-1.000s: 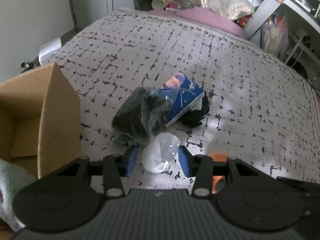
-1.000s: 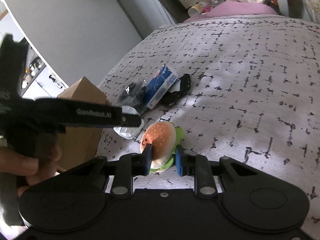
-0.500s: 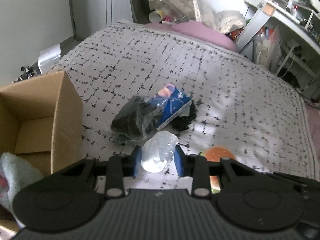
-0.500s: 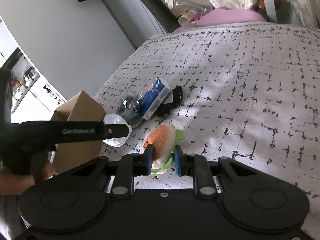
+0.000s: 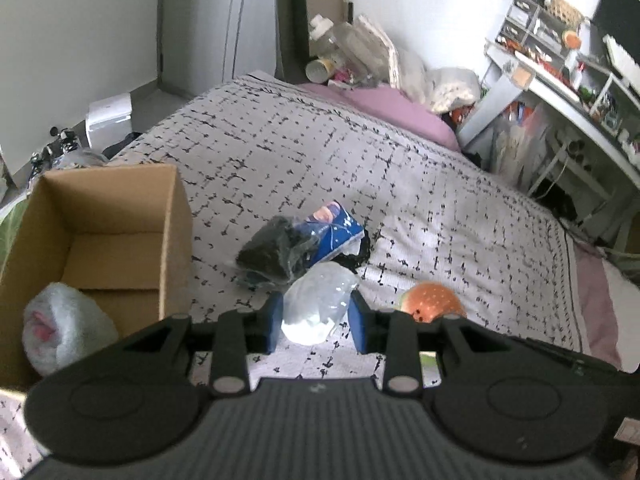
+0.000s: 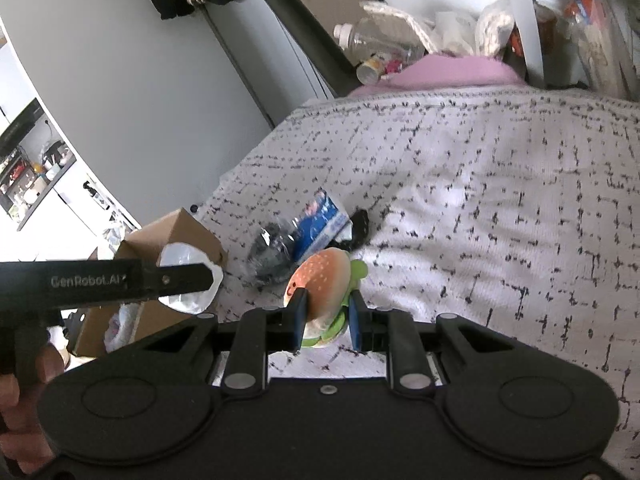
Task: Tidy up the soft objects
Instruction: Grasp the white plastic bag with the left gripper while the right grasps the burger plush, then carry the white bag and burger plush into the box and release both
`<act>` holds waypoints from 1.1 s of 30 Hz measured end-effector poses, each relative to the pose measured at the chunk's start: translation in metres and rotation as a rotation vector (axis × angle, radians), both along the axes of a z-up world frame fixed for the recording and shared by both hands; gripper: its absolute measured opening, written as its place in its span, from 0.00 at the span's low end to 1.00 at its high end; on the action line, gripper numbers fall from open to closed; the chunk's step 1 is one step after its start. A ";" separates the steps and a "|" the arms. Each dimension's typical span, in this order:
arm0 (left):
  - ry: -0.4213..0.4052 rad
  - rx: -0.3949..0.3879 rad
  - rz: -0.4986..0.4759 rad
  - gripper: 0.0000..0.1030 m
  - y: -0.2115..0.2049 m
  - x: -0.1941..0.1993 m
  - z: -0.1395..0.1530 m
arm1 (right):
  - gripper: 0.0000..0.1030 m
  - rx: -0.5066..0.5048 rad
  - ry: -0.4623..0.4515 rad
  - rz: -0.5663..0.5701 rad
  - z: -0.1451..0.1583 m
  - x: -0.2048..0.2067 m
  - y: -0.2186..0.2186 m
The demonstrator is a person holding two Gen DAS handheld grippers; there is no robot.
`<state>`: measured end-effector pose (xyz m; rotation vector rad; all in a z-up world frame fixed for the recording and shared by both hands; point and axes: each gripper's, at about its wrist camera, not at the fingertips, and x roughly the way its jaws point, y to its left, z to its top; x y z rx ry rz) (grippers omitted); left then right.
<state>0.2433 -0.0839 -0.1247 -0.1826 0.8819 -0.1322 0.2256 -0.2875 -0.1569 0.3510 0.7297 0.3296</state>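
Both soft things have come up off the bedspread since a second ago: the clear plastic bag (image 5: 318, 304), then lying loose between wider jaws, is now pinched and raised in the left gripper (image 5: 316, 320), and the burger plush (image 6: 324, 288) has risen with the right gripper (image 6: 325, 316). Each pair of jaws stands narrow, the blue pads pressing the sides of its load, the bag bulging above them, the plush squeezed at its green edge. Left on the bedspread (image 5: 440, 208) just beyond lie a dark bundle in clear wrap (image 5: 272, 254) and a blue packet (image 5: 336, 228), touching one another. To the left stands the open cardboard box (image 5: 172, 216), with a pale fluffy thing (image 5: 60, 328) already inside. I judge this to be the carry step, with two items lifted and bound for the box. Next, the left gripper needs to swing over the rim before letting go, and the right must wait or follow without crossing it.
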 end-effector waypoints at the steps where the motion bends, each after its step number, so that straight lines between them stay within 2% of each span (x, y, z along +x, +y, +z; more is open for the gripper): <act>1: 0.000 -0.012 0.010 0.32 0.003 -0.002 0.002 | 0.21 -0.003 -0.009 -0.007 0.004 -0.001 0.001; 7: -0.014 -0.062 0.042 0.32 0.020 -0.010 0.014 | 0.21 -0.007 -0.057 -0.015 0.027 -0.006 0.012; 23: -0.107 -0.057 0.088 0.32 0.068 -0.034 0.042 | 0.21 -0.016 -0.135 0.061 0.062 -0.016 0.060; 29: -0.100 -0.082 0.165 0.32 0.111 -0.029 0.051 | 0.21 -0.005 -0.143 0.100 0.069 -0.012 0.082; 33: -0.083 -0.067 0.161 0.32 0.127 -0.025 0.048 | 0.21 -0.013 -0.150 0.130 0.071 -0.011 0.099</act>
